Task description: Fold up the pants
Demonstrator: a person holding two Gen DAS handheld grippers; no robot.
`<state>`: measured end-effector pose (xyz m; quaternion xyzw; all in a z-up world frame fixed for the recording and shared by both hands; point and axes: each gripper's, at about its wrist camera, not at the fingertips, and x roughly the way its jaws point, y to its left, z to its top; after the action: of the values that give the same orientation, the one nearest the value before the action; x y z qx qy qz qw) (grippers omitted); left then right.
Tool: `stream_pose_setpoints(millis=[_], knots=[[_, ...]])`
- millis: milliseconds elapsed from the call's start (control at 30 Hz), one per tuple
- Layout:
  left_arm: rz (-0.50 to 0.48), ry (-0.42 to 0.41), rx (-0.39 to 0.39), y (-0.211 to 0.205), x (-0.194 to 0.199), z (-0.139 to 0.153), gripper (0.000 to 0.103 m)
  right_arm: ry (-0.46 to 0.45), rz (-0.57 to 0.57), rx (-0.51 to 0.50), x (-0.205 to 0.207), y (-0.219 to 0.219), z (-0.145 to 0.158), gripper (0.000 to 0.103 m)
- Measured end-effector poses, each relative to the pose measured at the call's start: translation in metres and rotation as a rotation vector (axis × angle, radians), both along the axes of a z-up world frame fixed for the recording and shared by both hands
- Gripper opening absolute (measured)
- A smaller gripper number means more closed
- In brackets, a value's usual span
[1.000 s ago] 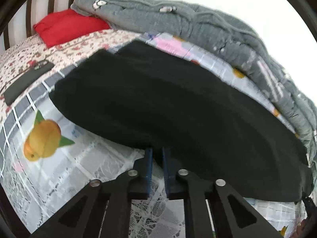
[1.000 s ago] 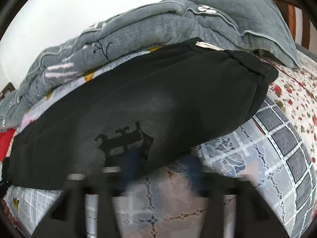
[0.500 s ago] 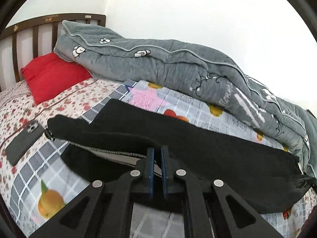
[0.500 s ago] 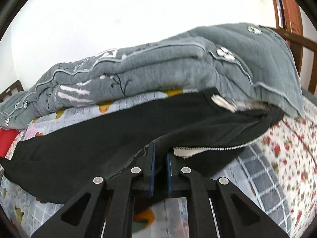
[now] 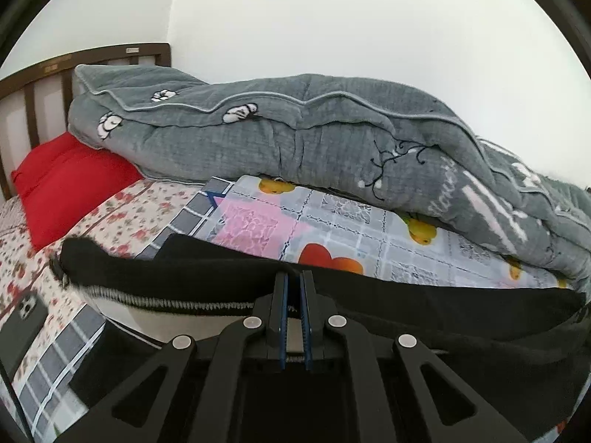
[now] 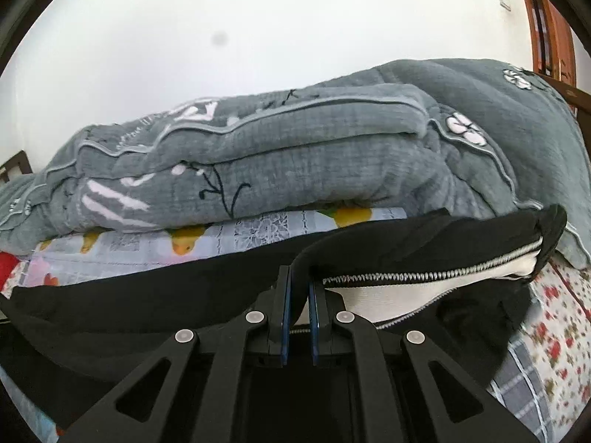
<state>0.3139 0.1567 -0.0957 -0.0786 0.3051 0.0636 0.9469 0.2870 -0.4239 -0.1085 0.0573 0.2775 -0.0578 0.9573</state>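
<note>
Both grippers are clamped on the near edge of the black pants (image 5: 406, 295), the left gripper (image 5: 294, 277) and the right gripper (image 6: 299, 273) each pinching cloth between nearly closed fingers. The pants lie stretched sideways across the bed (image 5: 332, 217), long axis running from one gripper to the other, their far edge lying towards the grey quilt (image 5: 295, 136). Neither hand looks nearer, so I'd guess the held edge gets carried straight forward over the far one.

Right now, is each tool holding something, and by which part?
Both hold the black pants. The left tool and the right tool each pinch the lifted near edge of the fabric.
</note>
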Motion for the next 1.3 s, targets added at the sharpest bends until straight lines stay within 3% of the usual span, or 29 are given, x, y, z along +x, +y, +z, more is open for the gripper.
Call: stream_pose_setpoints(millis=[133, 200, 267, 400, 533, 633, 833, 933, 1067, 1300], knots=[[0.016, 0.026, 0.017, -0.006, 0.017, -0.013, 0.011, 0.015, -0.012, -0.032, 0.023, 0.008, -0.008, 0.015], [0.042, 0.057, 0.018, -0.006, 0.020, -0.018, 0.022, 0.007, -0.008, -0.059, 0.022, 0.013, -0.007, 0.035], [0.056, 0.064, 0.012, -0.005, 0.018, -0.018, 0.043, -0.013, 0.000, -0.102, 0.011, 0.018, -0.004, 0.044], [0.058, 0.058, -0.009, -0.004, 0.001, -0.013, 0.043, 0.001, 0.016, -0.116, -0.014, 0.019, -0.006, 0.044], [0.061, 0.063, -0.011, -0.005, -0.021, -0.007, 0.053, 0.028, 0.009, -0.097, -0.047, 0.008, -0.013, 0.044], [0.054, 0.069, -0.018, -0.007, -0.044, -0.007, 0.055, 0.053, 0.000, -0.059, -0.076, -0.006, -0.022, 0.051], [0.011, 0.130, -0.067, -0.014, -0.091, -0.026, 0.062, 0.124, -0.035, 0.013, -0.126, -0.040, -0.044, 0.054], [-0.006, 0.186, -0.130, -0.013, -0.111, -0.043, 0.062, 0.165, -0.035, 0.067, -0.140, -0.054, -0.057, 0.054], [-0.020, 0.247, -0.288, -0.006, -0.129, -0.069, 0.062, 0.205, -0.031, 0.127, -0.146, -0.066, -0.075, 0.054], [-0.007, 0.232, -0.360, 0.003, -0.127, -0.078, 0.062, 0.231, -0.025, 0.178, -0.126, -0.066, -0.081, 0.057]])
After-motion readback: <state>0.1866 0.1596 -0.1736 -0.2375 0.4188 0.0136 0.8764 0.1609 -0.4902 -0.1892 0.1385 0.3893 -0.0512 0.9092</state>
